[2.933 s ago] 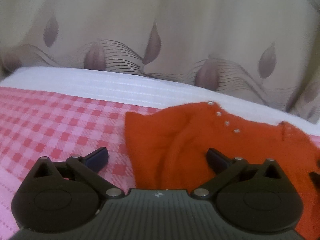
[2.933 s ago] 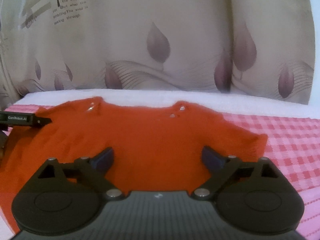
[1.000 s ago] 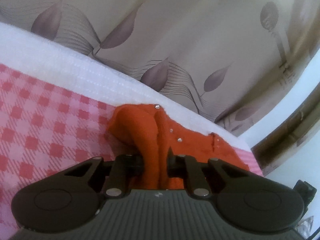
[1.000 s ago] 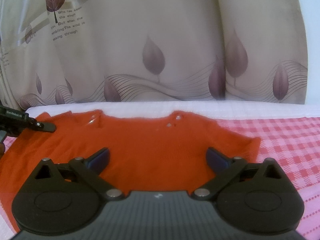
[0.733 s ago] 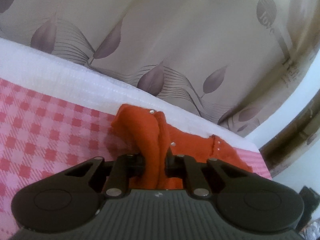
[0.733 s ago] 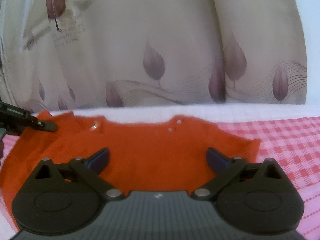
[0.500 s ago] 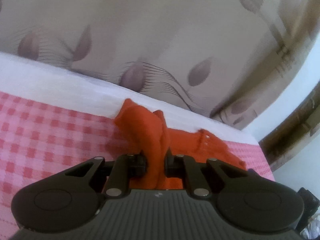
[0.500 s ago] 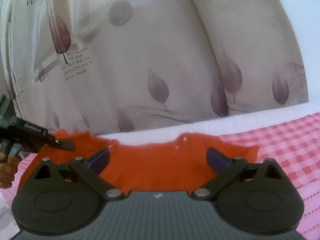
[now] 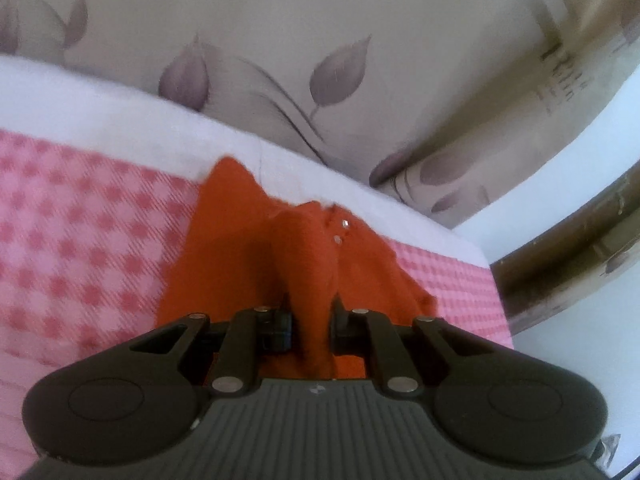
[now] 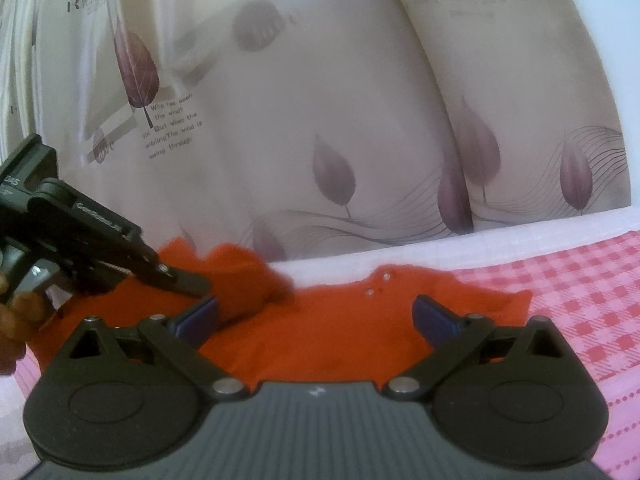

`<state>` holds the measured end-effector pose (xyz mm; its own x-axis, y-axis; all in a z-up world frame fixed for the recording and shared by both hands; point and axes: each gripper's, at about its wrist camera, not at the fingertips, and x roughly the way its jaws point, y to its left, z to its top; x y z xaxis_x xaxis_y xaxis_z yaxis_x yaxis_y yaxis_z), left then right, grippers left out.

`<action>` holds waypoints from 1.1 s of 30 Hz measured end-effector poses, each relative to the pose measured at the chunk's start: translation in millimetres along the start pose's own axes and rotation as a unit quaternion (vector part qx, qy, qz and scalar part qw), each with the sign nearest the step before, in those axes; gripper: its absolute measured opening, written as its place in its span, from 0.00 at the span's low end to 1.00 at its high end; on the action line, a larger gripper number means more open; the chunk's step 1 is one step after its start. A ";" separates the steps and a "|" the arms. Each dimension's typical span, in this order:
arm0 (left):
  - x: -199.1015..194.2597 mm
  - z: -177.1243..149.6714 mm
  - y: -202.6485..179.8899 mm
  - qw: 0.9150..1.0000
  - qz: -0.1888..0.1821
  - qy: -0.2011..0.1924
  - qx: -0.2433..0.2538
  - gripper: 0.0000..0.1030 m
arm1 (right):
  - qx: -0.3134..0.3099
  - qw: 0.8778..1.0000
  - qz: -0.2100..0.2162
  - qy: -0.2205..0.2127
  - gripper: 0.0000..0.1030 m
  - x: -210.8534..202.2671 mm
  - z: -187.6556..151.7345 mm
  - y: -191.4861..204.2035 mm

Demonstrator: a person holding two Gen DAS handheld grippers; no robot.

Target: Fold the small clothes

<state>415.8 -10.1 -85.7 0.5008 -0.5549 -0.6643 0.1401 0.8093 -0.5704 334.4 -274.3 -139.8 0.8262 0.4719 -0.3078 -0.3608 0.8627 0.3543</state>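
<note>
Since the earlier frames, the left gripper [image 9: 311, 328] has carried its pinched fold of the orange garment [image 10: 332, 332] up and across toward the middle, so the left sleeve side now stands lifted in a ridge instead of lying flat. Its jaws are clamped on that bunch of knit. The right gripper [image 10: 316, 316] hovers low over the garment's near part with its jaws wide apart and nothing between them.

The garment lies on the pink checked bed cover [image 10: 592, 304], its neckline with the small snaps [image 10: 378, 284] up against the white far edge of the bed [image 10: 520, 240]; the right sleeve is flat and spread toward the right edge.

Nothing pins the body of the garment down, so a continued pull could drag the whole piece sideways rather than fold it. The grip looks like a thick gathered bunch, not a clean edge, so the fold may land crooked or lumpy when let go.
</note>
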 end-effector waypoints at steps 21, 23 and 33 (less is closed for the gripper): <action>-77.5 -111.6 55.6 0.977 -0.112 -0.167 0.065 0.92 | 0.127 0.986 0.083 0.065 1.00 3.1 13.5 -23.6; -73.8 -129.7 60.9 0.974 -0.139 -0.163 0.070 0.92 | 0.189 0.973 0.124 0.050 1.00 -7.5 16.9 -25.4; -65.7 -147.0 57.3 0.964 -0.191 -0.139 0.122 0.95 | 0.361 0.904 0.199 0.109 1.00 7.6 -34.7 -6.9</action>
<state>265.4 44.4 -145.7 0.5781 -0.7754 -0.2541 0.5385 0.5965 -0.5952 328.1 -270.3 -175.2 0.5597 0.8115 -0.1678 -0.1686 0.3098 0.9357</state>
